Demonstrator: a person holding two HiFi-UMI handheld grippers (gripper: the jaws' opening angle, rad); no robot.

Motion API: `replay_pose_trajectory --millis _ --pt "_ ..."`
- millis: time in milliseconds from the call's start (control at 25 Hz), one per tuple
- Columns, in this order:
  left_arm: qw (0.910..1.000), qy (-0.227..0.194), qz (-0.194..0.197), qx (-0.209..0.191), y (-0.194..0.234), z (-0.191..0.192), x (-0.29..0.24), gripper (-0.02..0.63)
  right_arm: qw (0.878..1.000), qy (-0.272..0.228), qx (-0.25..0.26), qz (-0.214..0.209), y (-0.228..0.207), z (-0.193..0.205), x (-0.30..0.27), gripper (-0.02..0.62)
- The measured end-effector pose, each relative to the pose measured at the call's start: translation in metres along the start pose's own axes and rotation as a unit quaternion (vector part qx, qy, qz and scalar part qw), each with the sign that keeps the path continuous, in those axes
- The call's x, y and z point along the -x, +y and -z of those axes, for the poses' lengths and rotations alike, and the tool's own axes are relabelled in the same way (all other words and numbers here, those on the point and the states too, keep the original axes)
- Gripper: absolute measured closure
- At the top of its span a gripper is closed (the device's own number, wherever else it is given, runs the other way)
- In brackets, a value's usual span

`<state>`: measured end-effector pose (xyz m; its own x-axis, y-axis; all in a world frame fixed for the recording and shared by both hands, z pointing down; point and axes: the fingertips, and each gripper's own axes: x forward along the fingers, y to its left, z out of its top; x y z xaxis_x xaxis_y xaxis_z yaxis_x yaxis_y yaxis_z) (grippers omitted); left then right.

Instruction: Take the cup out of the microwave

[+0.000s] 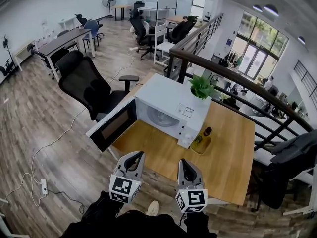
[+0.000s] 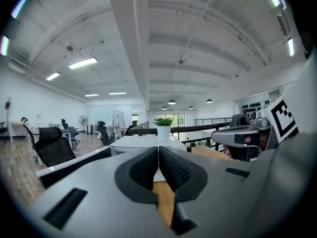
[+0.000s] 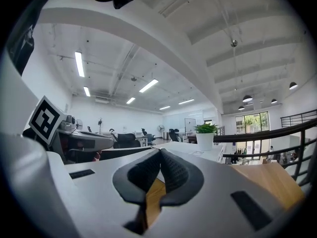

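A white microwave (image 1: 171, 105) stands on the wooden table (image 1: 228, 152) with its door (image 1: 113, 126) swung open to the left. Its cavity shows a round pale plate (image 1: 161, 117); I cannot make out a cup in it. Both grippers hover over the table's near edge, pointing at the microwave. My left gripper (image 1: 136, 156) is shut and holds nothing. My right gripper (image 1: 184, 163) is shut and empty too. The left gripper view shows shut jaws (image 2: 158, 150) before the microwave (image 2: 141, 143); the right gripper view shows the same (image 3: 160, 152).
A potted plant (image 1: 202, 87) stands on the microwave. A bottle (image 1: 202, 139) sits on the table by its right front corner. A black office chair (image 1: 84, 86) is beside the open door. A dark railing (image 1: 237, 78) runs behind the table. A power strip (image 1: 43, 185) lies on the floor.
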<state>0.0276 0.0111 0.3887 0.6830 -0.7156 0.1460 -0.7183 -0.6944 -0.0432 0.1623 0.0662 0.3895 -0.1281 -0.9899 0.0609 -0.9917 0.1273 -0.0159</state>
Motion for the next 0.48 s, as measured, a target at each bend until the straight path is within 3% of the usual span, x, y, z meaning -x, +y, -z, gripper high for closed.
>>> replay_pose_trajectory --millis 480 --pt "0.9977 0.019 -0.063 0.014 0.042 0.014 -0.049 0.580 0.997 0.018 -0.015 -0.067 -0.018 0.024 -0.083 0.583"
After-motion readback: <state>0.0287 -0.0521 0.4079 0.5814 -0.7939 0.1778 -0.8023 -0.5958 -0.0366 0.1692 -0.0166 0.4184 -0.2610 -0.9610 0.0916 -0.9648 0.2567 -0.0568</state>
